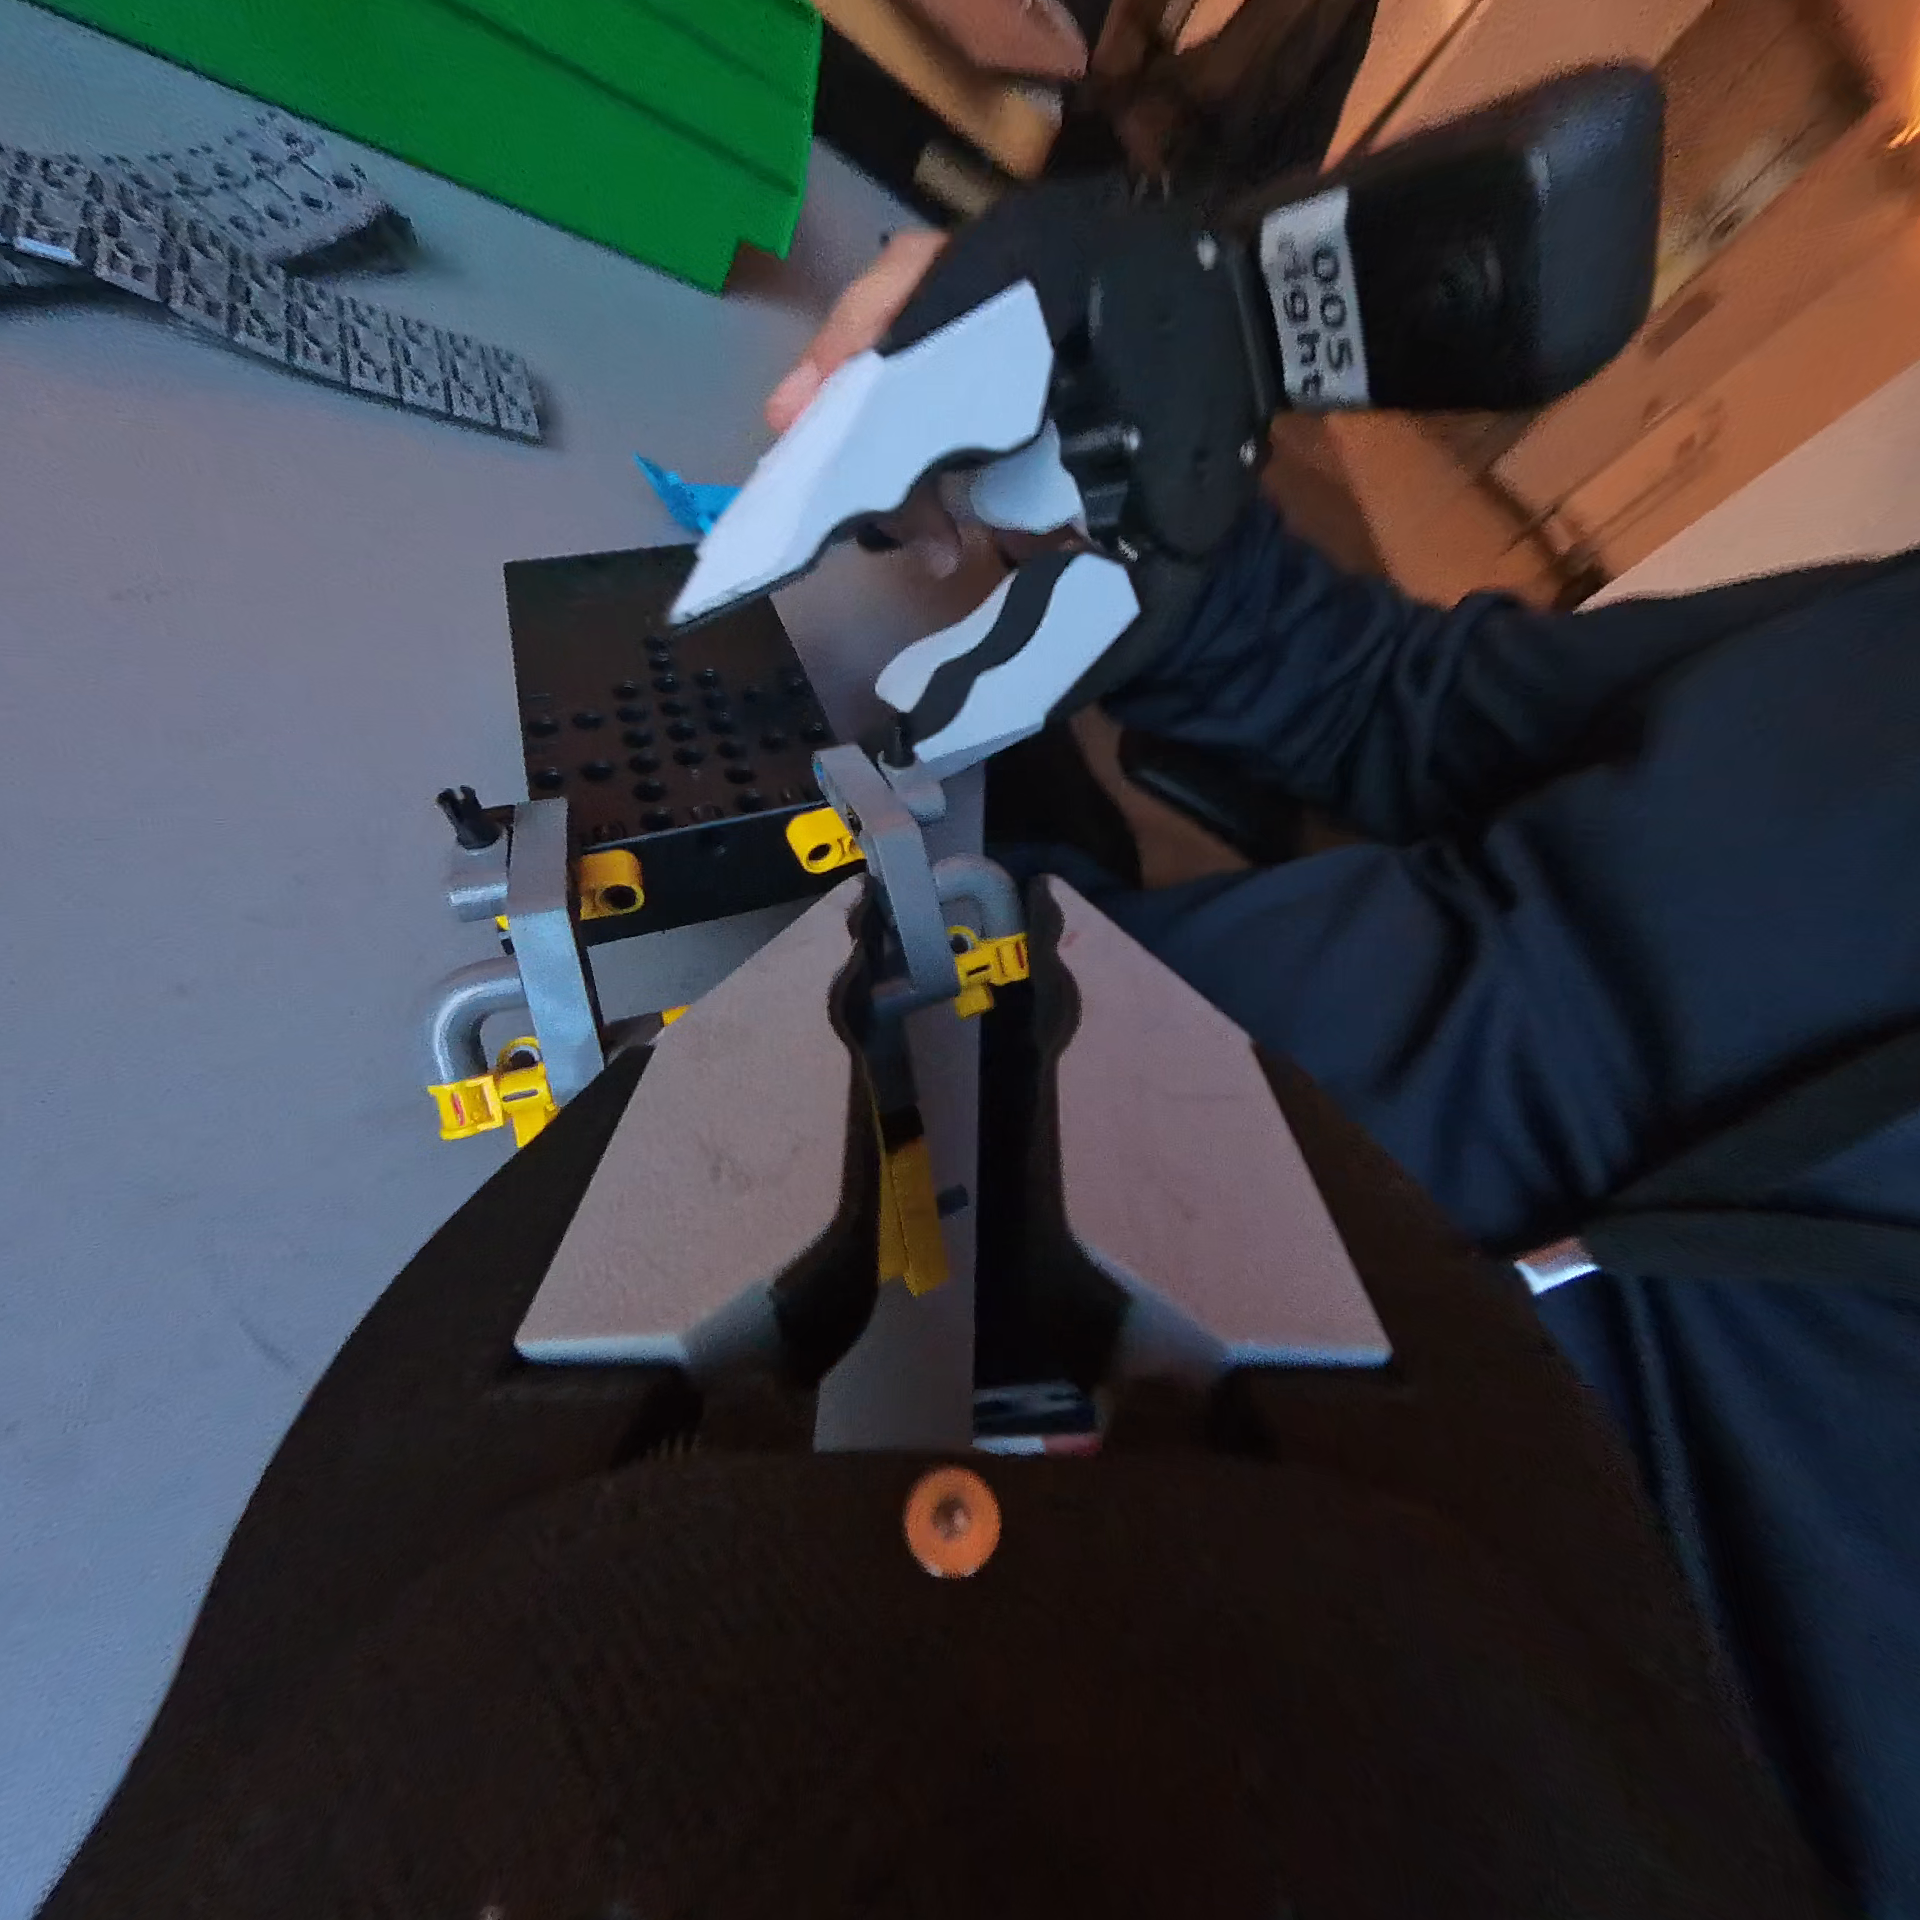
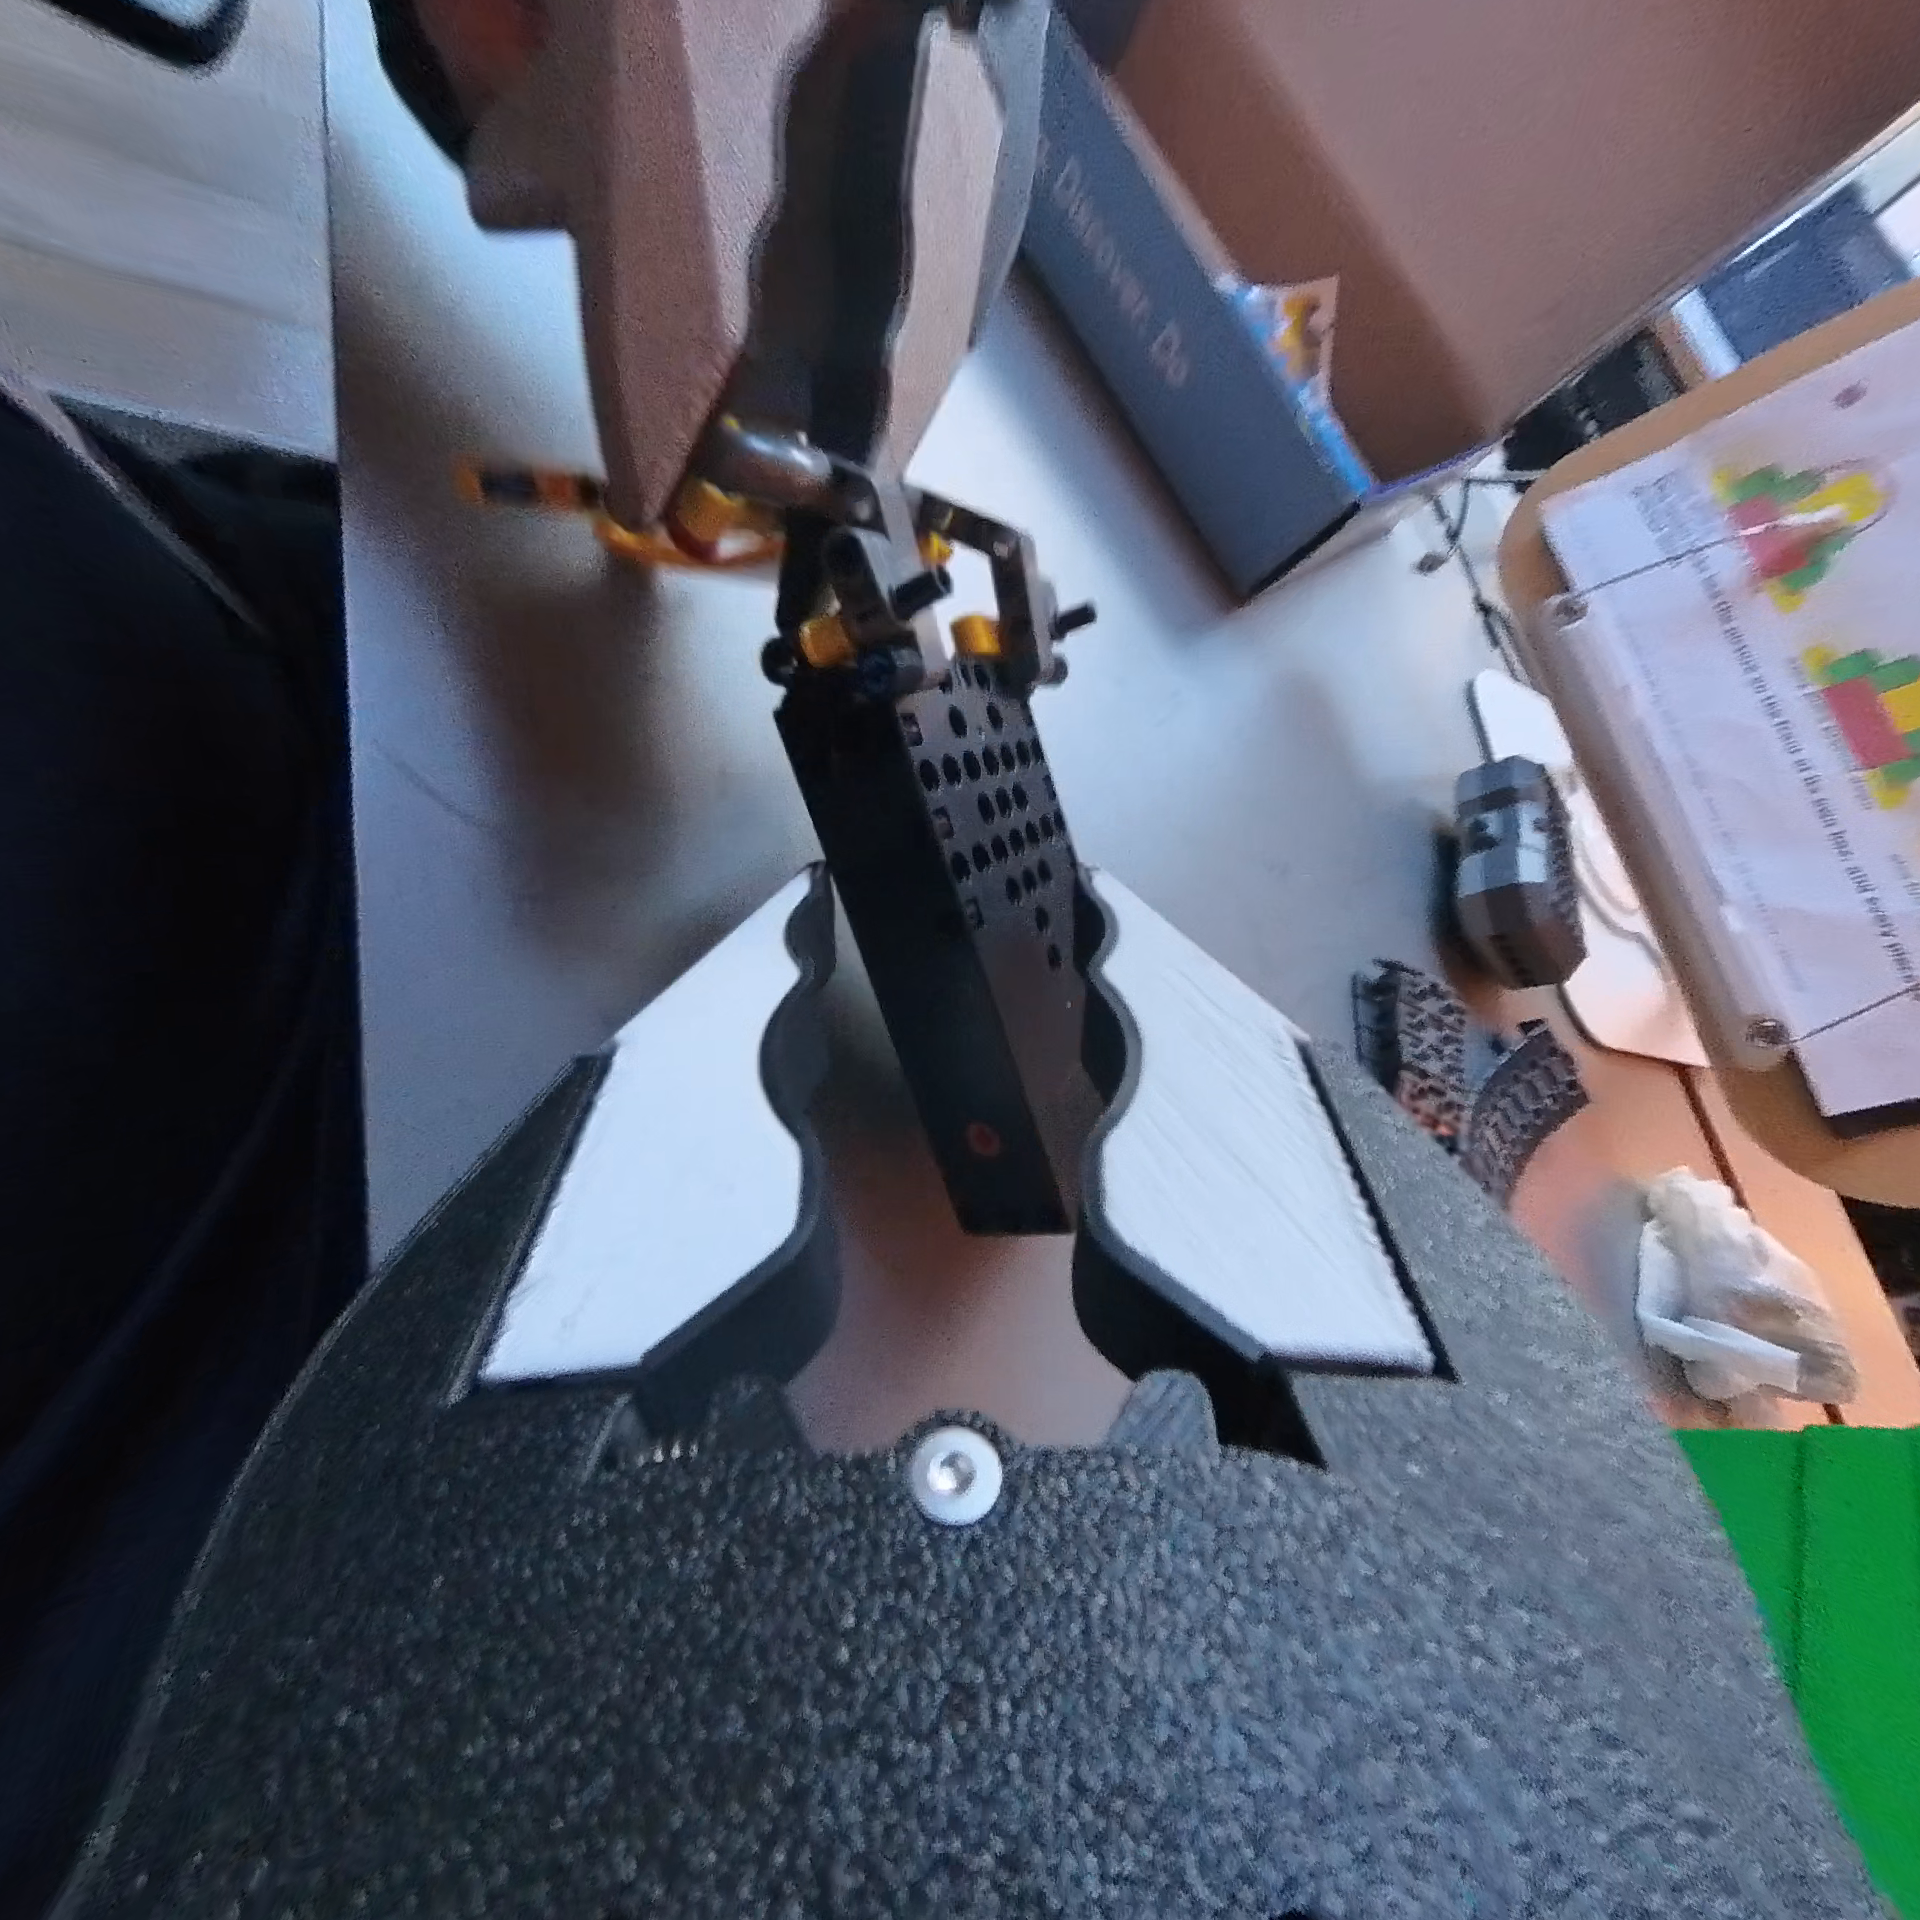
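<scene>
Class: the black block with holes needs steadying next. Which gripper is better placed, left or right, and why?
Probably right. The right gripper is open with the black block between its fingers, whereas the left gripper is closed on the grey and yellow frame at the block's end.

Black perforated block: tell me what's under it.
The black perforated block is raised at a tilt above the white table. Only bare tabletop shows beneath. The block covers the spot directly below it.

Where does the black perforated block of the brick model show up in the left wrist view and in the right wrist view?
Left wrist view: the black perforated block sits at centre, just above the left gripper.
Right wrist view: centre, tilted, between the right gripper fingers.
Shared landmark: the green board, upper left in the left view, lower right in the right.
</scene>
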A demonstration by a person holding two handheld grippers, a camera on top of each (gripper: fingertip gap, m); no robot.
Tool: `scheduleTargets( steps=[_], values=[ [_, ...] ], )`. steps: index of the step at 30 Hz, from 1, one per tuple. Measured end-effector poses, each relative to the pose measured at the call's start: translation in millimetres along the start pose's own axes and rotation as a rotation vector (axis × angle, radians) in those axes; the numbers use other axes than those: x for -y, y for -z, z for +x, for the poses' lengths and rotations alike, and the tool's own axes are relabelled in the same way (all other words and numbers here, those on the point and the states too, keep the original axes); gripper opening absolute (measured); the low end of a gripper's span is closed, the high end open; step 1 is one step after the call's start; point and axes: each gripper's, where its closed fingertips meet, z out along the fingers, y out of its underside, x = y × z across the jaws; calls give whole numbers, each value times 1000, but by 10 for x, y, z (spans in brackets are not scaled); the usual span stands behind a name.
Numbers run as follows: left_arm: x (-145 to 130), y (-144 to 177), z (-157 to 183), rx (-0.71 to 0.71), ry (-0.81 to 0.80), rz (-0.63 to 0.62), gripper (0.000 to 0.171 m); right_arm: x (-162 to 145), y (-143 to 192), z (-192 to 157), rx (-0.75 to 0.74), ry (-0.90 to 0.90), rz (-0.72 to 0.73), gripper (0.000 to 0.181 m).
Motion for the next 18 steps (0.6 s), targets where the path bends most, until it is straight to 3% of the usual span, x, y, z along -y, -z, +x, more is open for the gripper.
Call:
scheduleTargets(
  steps=[18],
  values=[
    [154, 83, 69, -269, 290, 191, 25, 427, 102, -60, -90, 59, 153, 14]
  ],
)
